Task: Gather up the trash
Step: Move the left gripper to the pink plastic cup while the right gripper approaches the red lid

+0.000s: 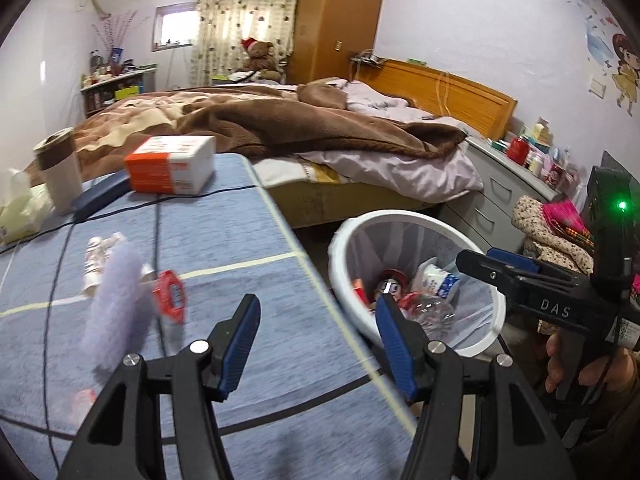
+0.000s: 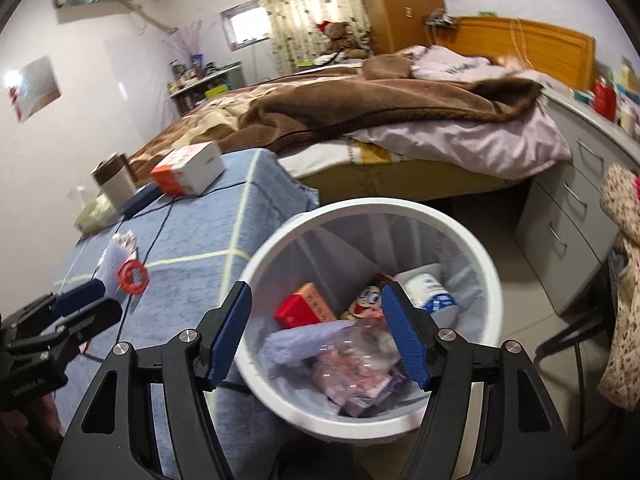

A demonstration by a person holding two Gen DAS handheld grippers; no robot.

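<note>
Beside the blue-clothed table point(image 1: 224, 216), a half-full white bin point(image 2: 472, 240) sits under both grippers' spread, empty fingers point(image 2: 236, 332).

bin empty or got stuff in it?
Partly filled: the white bin holds a red box, a clear bottle and wrappers.

left wrist cam is sitting low over the blue cloth table point(image 1: 224, 240), looking along its right edge toward the bed point(image 1: 320, 128), with the white bin point(image 1: 416, 280) off to its right past that edge. right wrist cam is hanging close above the same bin point(image 2: 372, 312), tilting down into it and facing the bed point(image 2: 400, 104) too. both views are sharing the bin, the table's far right corner point(image 2: 260, 168) and the bed, and each is catching the other gripper at its side.
</note>
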